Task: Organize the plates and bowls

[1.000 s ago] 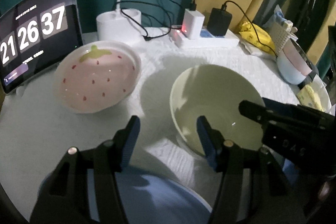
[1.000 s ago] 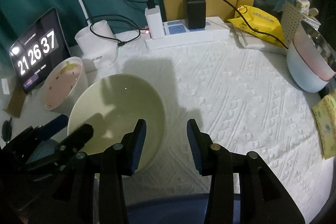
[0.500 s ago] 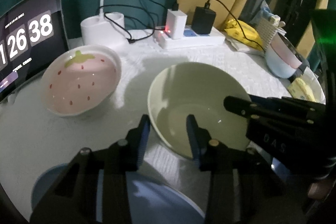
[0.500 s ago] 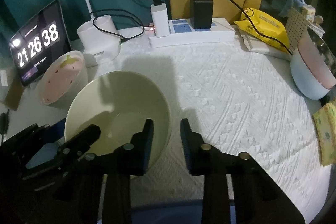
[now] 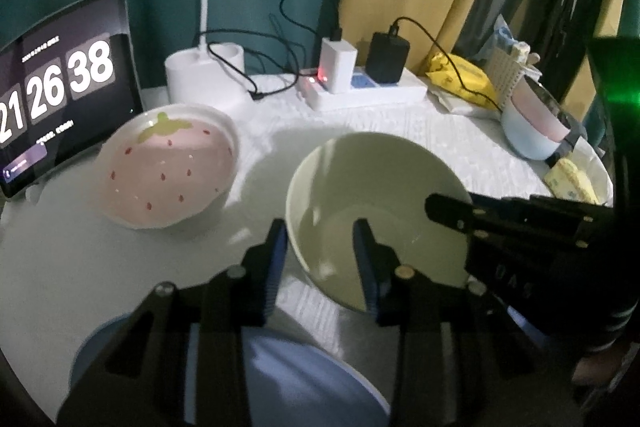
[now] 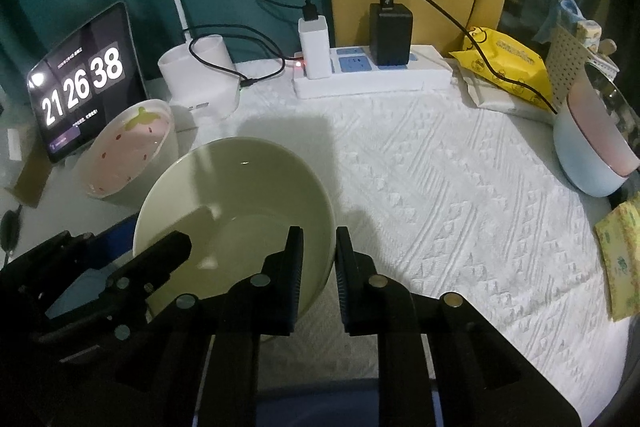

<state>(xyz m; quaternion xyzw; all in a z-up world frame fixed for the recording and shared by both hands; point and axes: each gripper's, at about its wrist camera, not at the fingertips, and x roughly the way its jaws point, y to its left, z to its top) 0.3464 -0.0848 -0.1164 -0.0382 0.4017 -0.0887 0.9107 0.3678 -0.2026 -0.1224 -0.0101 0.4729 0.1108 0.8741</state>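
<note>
Grasp step: both grippers have just been closing on the pale green bowl (image 6: 236,203) on the table (image 6: 440,195), left gripper (image 5: 320,251) and right gripper (image 6: 318,259) fingers straddling opposite rims, narrow; next, a level two-handed lift toward the strawberry bowl (image 5: 168,175).

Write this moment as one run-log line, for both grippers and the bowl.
left gripper: jaws just closing, clamping rim of pale green ceramic bowl | right gripper: jaws just closing, clamping its other side
</note>
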